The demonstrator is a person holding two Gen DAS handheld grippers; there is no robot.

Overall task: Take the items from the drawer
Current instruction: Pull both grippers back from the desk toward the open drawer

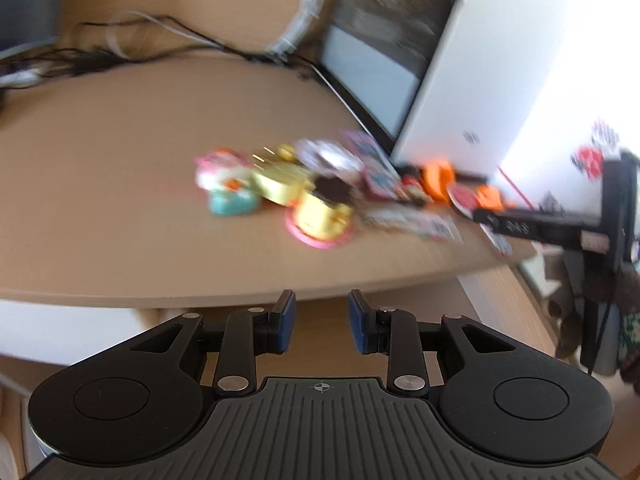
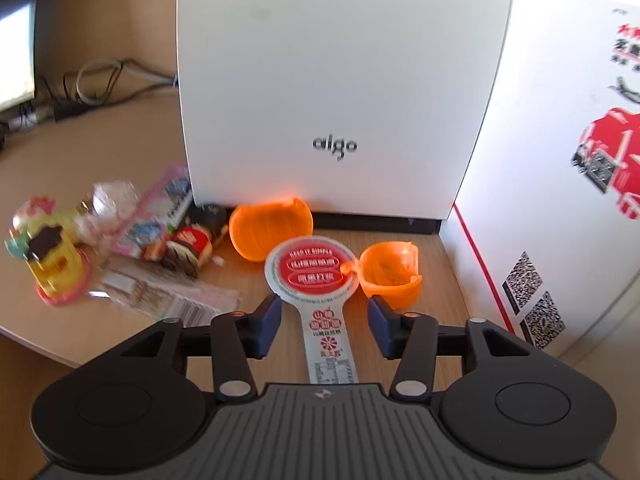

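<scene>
Orange shell halves (image 2: 271,226) and white aigo box (image 2: 340,92) beyond lollipop packet (image 2: 316,280)

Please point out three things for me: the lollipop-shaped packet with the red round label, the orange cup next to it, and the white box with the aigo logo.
lollipop-shaped packet (image 2: 311,270): right wrist view, on its red round label.
orange cup (image 2: 394,276): right wrist view, on its inside wall.
white box (image 2: 320,80): right wrist view, on its front face above the logo.

Orange shells (image 2: 272,228), red-and-white paddle packet (image 2: 316,276), plain white box (image 2: 340,80)
</scene>
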